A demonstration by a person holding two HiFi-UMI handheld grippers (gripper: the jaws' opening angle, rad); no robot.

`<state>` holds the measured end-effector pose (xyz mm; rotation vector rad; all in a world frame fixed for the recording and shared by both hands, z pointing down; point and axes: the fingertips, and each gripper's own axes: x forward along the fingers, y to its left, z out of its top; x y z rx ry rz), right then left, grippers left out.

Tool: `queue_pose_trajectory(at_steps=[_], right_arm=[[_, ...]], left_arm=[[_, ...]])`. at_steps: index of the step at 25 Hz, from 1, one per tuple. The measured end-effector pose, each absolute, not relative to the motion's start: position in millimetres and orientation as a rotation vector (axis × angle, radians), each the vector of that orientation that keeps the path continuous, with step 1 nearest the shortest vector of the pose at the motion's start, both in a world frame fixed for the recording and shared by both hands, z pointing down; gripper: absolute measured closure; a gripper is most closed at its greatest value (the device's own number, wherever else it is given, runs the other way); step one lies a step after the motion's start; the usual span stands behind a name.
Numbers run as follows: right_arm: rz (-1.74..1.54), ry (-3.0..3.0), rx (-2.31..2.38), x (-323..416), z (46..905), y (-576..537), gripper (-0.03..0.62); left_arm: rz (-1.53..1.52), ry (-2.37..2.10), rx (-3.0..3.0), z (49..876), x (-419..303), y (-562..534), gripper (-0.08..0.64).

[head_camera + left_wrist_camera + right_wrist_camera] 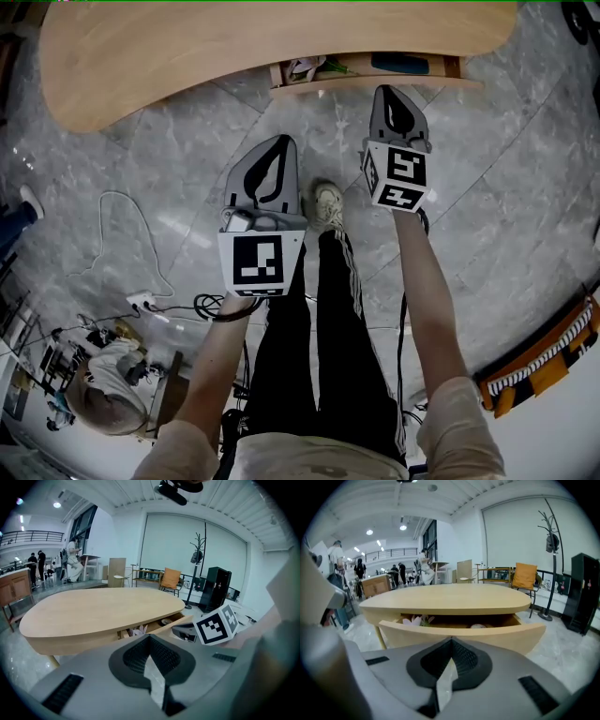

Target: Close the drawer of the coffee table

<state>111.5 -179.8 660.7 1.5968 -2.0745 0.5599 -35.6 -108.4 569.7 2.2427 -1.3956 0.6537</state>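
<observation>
**Head view.** The pale wooden worktop (234,47) of the coffee table fills the upper part of the frame. Its drawer (375,67) stands pulled out at upper centre, with contents showing inside. The left tool (278,150) hangs at centre over the grey marble floor (487,187), well apart from the drawer. The right tool (392,98) sits higher, right of centre, with its tip just below the drawer front. A shoe (326,206) shows between the two tools.

**Left gripper view.** The left tool (150,637) has its jaws together with nothing between them. The worktop (93,611) lies across mid-frame, the open drawer (161,623) beneath its right end. The marker cube (216,624) of the right tool shows at right.

**Right gripper view.** The right tool (451,641) has its jaws closed and empty. It faces the curved drawer front (506,634), which stands out from under the worktop (450,599). A pale flower-like object (415,619) lies at the drawer's left end.
</observation>
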Motion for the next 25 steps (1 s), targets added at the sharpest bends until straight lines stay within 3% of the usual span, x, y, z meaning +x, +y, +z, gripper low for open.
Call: queue_pose_trajectory(at_steps=[4,11,25], right_arm=[[0.650,-2.256,1.680,107.1,659.5,-208.5,0.588],[0.455,-2.308,1.690,100.0,661.8,-260.0,0.588],[0.470,-2.319,1.614,99.1,663.7,-265.9,0.588]], left_arm=[[0.671,-1.393,2.249,576.3,-37.2,-115.8,0.552],[0.635,-1.405,2.272,584.0,-40.4,-134.2,0.552],[0.535,-1.401,2.304,576.8,-27.6,-148.2,0.552]])
